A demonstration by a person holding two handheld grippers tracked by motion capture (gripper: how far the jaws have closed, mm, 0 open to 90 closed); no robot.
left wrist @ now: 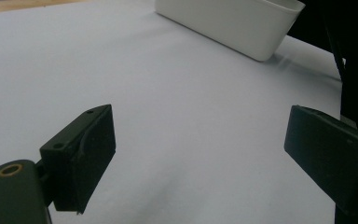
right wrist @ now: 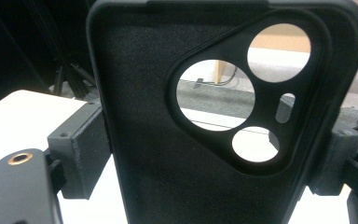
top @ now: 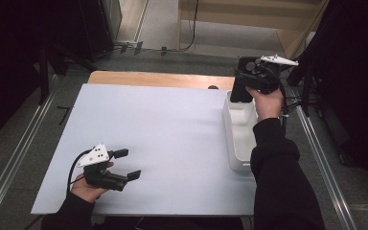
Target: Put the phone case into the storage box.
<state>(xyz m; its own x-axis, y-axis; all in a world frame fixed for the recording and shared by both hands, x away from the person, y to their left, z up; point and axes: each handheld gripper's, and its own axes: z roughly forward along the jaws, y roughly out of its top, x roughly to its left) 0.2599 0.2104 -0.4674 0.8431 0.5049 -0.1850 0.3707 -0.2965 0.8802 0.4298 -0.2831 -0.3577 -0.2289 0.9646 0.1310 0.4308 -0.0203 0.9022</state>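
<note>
A black phone case [right wrist: 168, 154] with round camera cut-outs stands upright between the jaws of my right gripper [right wrist: 209, 158], which is shut on its two long edges. In the high view the same phone case [top: 243, 81] hangs above the far end of a white bin [top: 238, 143], with the right gripper [top: 256, 79] around it. My left gripper [top: 127, 164] rests low over the near left of the white table top [top: 163, 129], jaws wide apart and nothing between them. Its view looks across the table top [left wrist: 177, 112] at the white bin [left wrist: 233, 23].
The white bin stands along the table's right side. A wooden strip [top: 158, 79] borders the far edge of the table top. Metal rails [top: 326, 167] run along both sides of the table, and dark stands sit beyond the far right corner.
</note>
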